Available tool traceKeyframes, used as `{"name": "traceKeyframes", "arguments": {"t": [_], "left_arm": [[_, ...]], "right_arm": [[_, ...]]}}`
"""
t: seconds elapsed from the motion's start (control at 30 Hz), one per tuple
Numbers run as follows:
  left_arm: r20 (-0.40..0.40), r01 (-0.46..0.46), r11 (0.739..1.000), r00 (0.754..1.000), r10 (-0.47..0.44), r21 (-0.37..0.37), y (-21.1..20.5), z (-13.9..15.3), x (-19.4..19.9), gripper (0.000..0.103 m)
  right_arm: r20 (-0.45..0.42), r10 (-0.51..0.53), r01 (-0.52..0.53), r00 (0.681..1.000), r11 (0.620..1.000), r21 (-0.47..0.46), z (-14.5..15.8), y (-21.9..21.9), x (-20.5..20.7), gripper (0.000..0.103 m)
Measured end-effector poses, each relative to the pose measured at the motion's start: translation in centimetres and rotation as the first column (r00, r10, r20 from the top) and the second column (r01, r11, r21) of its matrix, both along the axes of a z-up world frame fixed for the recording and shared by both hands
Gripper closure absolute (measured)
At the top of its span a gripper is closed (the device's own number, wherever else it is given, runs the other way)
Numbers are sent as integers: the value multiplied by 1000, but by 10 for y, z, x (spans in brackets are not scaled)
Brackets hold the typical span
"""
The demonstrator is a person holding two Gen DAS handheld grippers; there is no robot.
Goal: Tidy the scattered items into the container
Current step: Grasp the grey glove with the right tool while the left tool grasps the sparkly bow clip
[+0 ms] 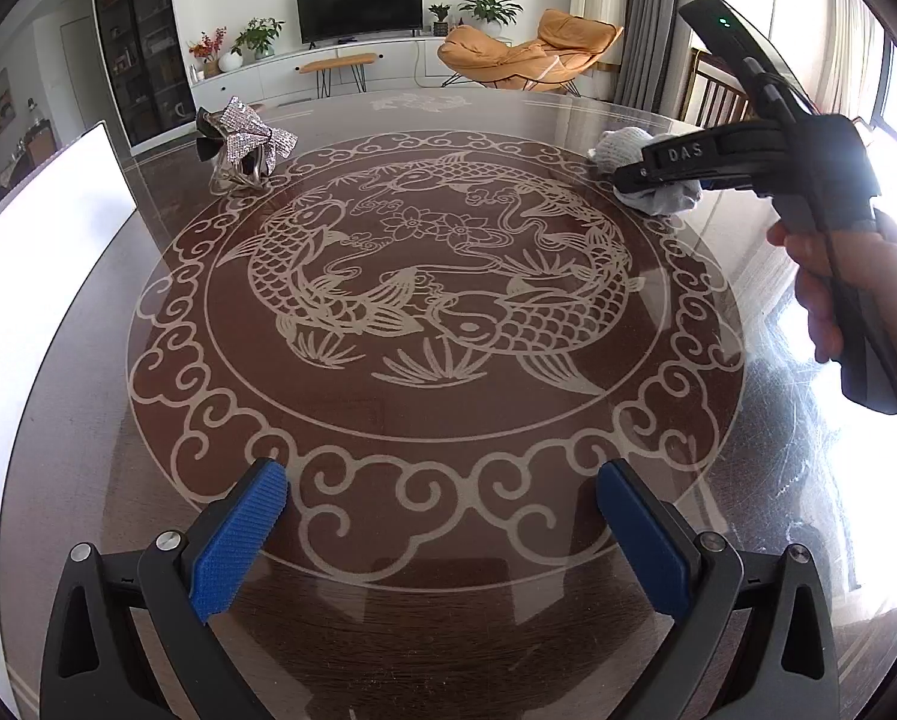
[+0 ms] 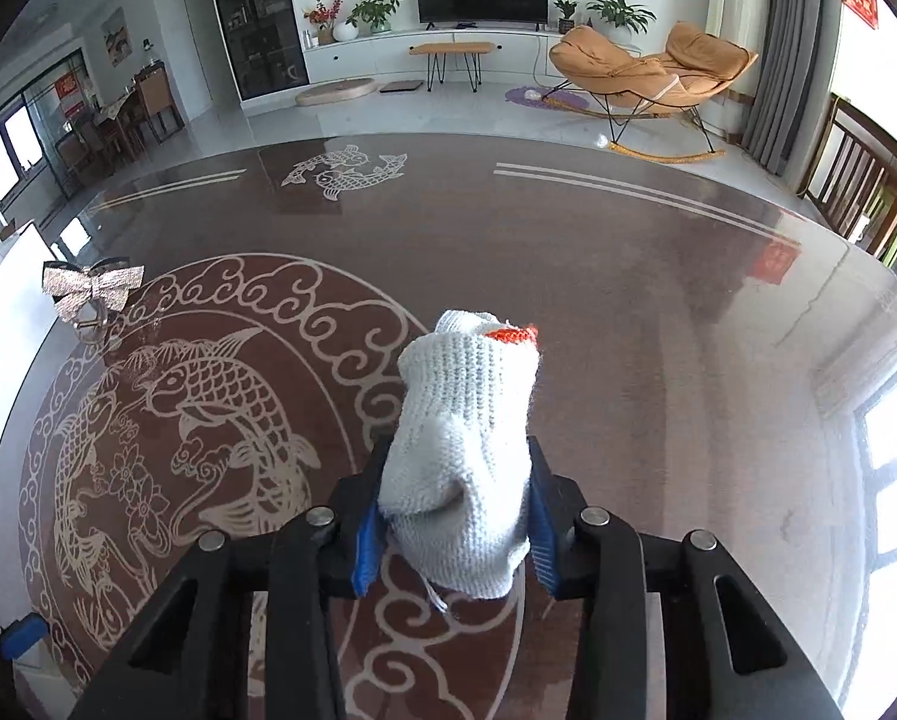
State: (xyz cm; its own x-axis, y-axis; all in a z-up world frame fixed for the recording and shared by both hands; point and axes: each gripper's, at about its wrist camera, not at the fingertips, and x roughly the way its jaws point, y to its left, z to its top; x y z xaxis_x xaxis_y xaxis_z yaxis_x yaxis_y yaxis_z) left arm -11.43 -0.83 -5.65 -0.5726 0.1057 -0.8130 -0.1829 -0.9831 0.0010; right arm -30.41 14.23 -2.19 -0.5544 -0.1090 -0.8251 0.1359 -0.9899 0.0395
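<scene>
A rolled white knit glove (image 2: 466, 444) with an orange cuff lies on the glass table, between the blue pads of my right gripper (image 2: 455, 516), which is closed on it. In the left wrist view the right gripper (image 1: 640, 177) sits at the far right of the table on the same glove (image 1: 664, 192). A silver sequin bow hair clip (image 1: 250, 138) stands at the far left of the table; it also shows in the right wrist view (image 2: 91, 291). My left gripper (image 1: 442, 516) is open and empty over the near table edge. A white container (image 1: 58, 204) stands at the left.
The round glass table (image 1: 448, 408) carries a fish pattern. A wooden chair (image 2: 856, 180) stands past the table's right edge. The white container's edge (image 2: 4, 312) shows at the left in the right wrist view.
</scene>
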Motion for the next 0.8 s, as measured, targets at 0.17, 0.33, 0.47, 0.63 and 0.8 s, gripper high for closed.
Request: {"name": "traceKeyframes", "arguments": {"t": [0.17, 0.33, 0.47, 0.63, 0.8], "left_arm": [[4, 6, 1000, 1000, -6, 2, -1, 0, 0, 0], [64, 53, 999, 997, -52, -9, -17, 3, -23, 0], [-8, 60, 998, 998, -60, 27, -58, 22, -68, 0], [-39, 52, 998, 998, -53, -18, -94, 24, -136, 0], [-61, 72, 997, 995, -73, -16, -101, 17, -184, 0]], "right_arm": [[-27, 97, -94, 995, 992, 86, -2, 8, 99, 63], [-49, 40, -38, 998, 998, 40, -7, 28, 155, 63], [-80, -19, 17, 997, 999, -28, -12, 35, 163, 62], [-80, -20, 18, 997, 1000, -23, -7, 35, 159, 60], [-80, -18, 17, 997, 1000, -14, -7, 33, 159, 60]]}}
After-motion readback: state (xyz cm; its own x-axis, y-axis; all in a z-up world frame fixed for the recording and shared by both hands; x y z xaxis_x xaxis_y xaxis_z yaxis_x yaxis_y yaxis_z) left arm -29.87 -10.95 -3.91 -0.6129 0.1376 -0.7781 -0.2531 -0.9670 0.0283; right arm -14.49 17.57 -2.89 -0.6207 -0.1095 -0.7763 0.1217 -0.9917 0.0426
